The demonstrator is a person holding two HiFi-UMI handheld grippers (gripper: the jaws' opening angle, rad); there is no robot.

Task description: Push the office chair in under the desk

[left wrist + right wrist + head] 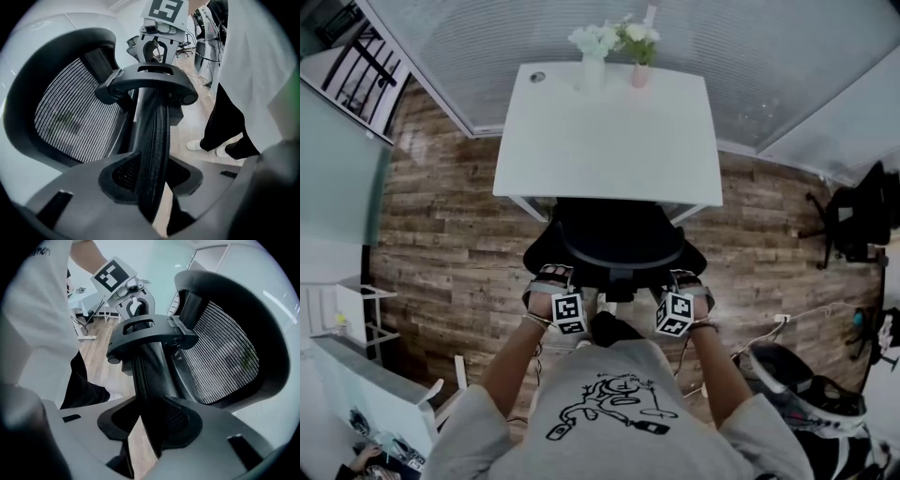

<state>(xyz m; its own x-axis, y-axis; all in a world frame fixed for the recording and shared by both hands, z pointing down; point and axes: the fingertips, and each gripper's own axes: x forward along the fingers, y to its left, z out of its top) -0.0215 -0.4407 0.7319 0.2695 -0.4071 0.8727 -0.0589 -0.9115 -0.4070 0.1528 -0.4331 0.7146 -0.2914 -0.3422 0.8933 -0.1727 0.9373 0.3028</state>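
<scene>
**A:** Where does the black mesh office chair [619, 246] stand?

**B:** On the wooden plank floor [441, 234], against the near edge of the white rectangular desk [609, 141]. Its front already disappears under that edge. The backrest and the rear of the seat are still out on the person's side.

**A:** And the tongs?

**B:** Both are pinching the chair. The left gripper [151, 176] has its jaws closed on the thin black mesh rim of the backrest [154, 126], seen edge-on between the pads. The right gripper [157, 418] holds the same rim from the opposite side. Neither is spread free and neither is pressed together on nothing.

**A:** Which way does the chair lie from them?

**B:** Straight ahead, between the person and the desk. The backrest's long axis runs left to right, roughly parallel to the desk's near edge. One gripper sits near each end of it, so neither hand is clearly nearer.

**A:** So what does the coming move depend on?

**B:** Probably an even forward push from both hands towards the desk's far edge, where the two small vases of flowers [617, 52] stand. The chair looks about centred on the near edge. An uneven push would likely swing the backrest off that parallel line and send the chair towards a desk leg.
</scene>
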